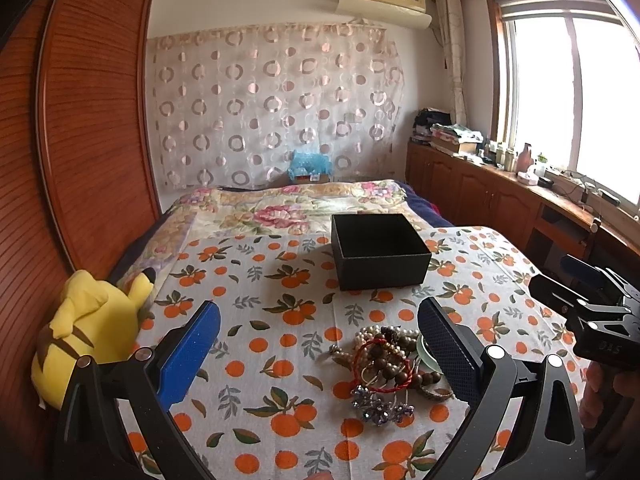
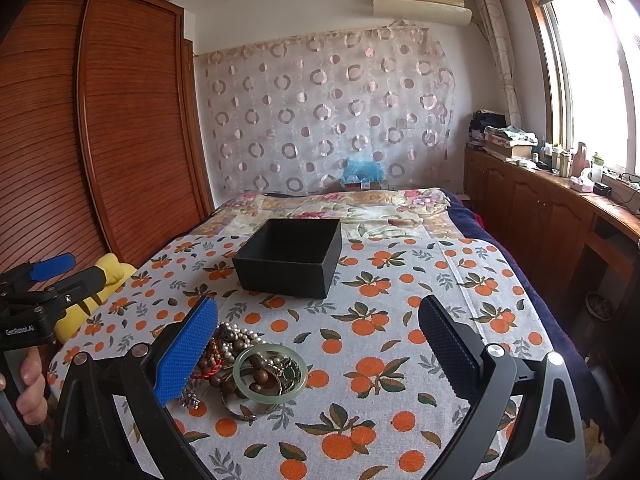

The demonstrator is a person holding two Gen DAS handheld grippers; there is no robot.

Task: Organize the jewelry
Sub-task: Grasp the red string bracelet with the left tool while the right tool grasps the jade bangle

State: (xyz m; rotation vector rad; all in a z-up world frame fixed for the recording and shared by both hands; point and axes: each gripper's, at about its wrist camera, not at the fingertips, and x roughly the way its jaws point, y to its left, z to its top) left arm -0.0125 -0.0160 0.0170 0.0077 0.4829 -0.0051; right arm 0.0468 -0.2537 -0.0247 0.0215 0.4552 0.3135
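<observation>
A pile of jewelry (image 1: 386,368) lies on the orange-print cloth: pearl and wooden bead strands, a red cord bracelet and purple crystal pieces. It shows in the right wrist view (image 2: 244,364) with a pale green jade bangle (image 2: 270,372) on top. An open, empty black box (image 1: 378,250) stands behind the pile, also in the right wrist view (image 2: 290,256). My left gripper (image 1: 320,344) is open above the cloth, the pile by its right finger. My right gripper (image 2: 318,344) is open, the pile by its left finger. Neither holds anything.
A yellow plush toy (image 1: 90,332) lies at the cloth's left edge by the wooden wardrobe (image 1: 80,120). A floral quilt (image 1: 288,204) covers the bed beyond the box. Wooden cabinets (image 2: 540,216) with clutter run under the window on the right.
</observation>
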